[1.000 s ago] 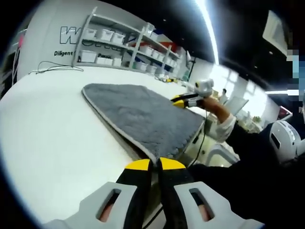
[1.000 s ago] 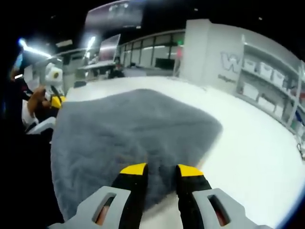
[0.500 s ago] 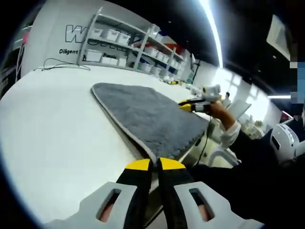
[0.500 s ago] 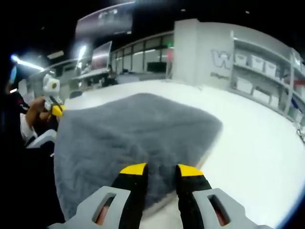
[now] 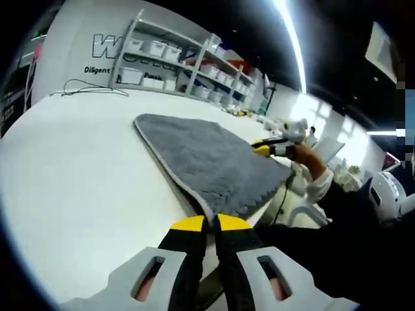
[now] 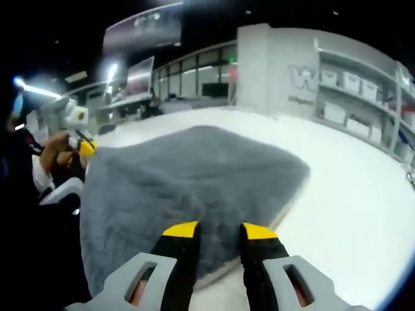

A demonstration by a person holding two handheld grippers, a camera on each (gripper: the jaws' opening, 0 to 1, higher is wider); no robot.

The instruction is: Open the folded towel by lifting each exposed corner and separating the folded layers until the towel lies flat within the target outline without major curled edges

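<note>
I had the grey towel [image 5: 207,162] lying on the white table [image 5: 78,188], near edge at the table's front, both near corners in my grippers. Left gripper [image 5: 206,223]: jaws pressed together, pinching the near corner where the pale hem comes to a point. Right gripper [image 6: 217,230]: tips sat on the pile at the other near corner w/ a gap showing between them; the view didn't show cloth between them, so couldn't tell if it had hold.

What changed vs a sec ago: in the left gripper view the right gripper [image 5: 269,149] and the hand behind it had sunk lower against the towel's edge and looked farther off; in the right gripper view the left gripper [image 6: 84,148] sat closer to the cloth's corner than before. Towel surface read a bit flatter and more stretched along the near edge, fewer sags. Much of that shift was prob. my own cameras moving, not the cloth.

My read: the near edge was being pulled taut, so spreading was well along. Couldn't see any target outline on the table, so fit unknown. Far edge looked flat, no big curls visible.
</note>
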